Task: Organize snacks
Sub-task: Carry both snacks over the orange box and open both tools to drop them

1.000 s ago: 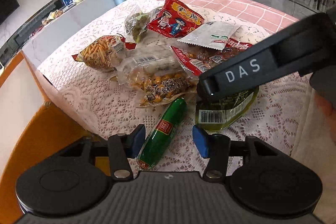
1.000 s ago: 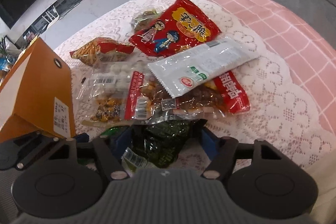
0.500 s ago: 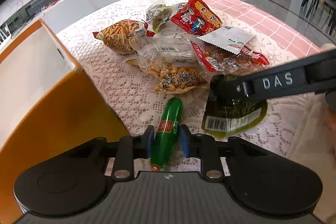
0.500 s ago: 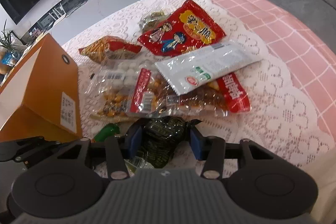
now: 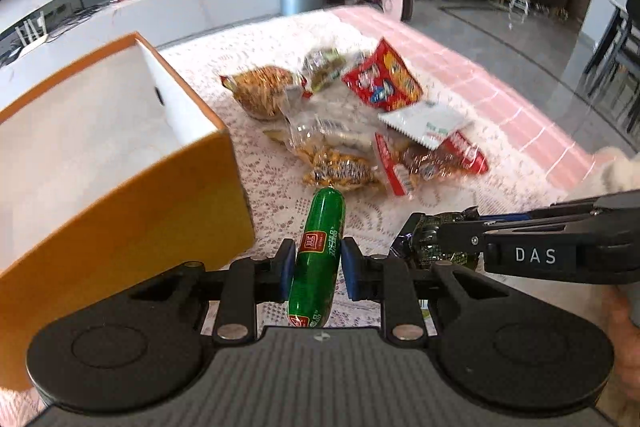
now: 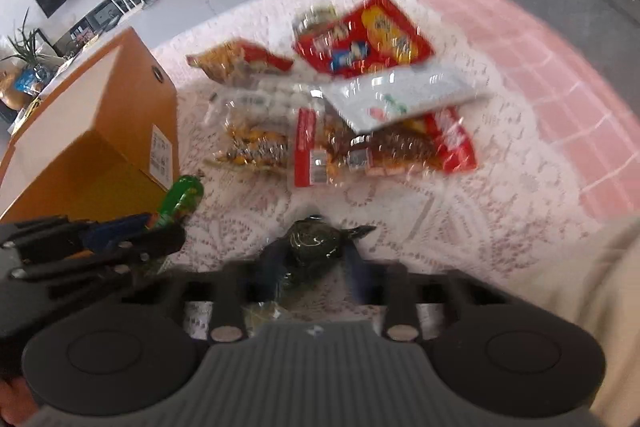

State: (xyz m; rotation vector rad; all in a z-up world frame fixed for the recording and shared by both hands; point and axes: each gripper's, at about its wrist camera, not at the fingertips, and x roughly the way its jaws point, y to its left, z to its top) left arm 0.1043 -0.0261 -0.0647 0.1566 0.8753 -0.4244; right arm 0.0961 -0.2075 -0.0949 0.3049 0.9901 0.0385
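While each hand-held gripper pinches a snack, green sausage [image 5: 318,255] left, apparently dark packet [image 6: 314,241] right, orange box [image 5: 120,187] looks empty; most remain.

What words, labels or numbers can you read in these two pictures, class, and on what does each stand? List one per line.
"DAS": white letters on the side of the right gripper, seen from the left wrist.
Green sausage in the left gripper: red label with white characters, too small to read.
Red snack bag: printing blurred.
White packet: logo unreadable.
Orange box: white sticker, text too blurred.
Barcode labels on the clear bags: unreadable.
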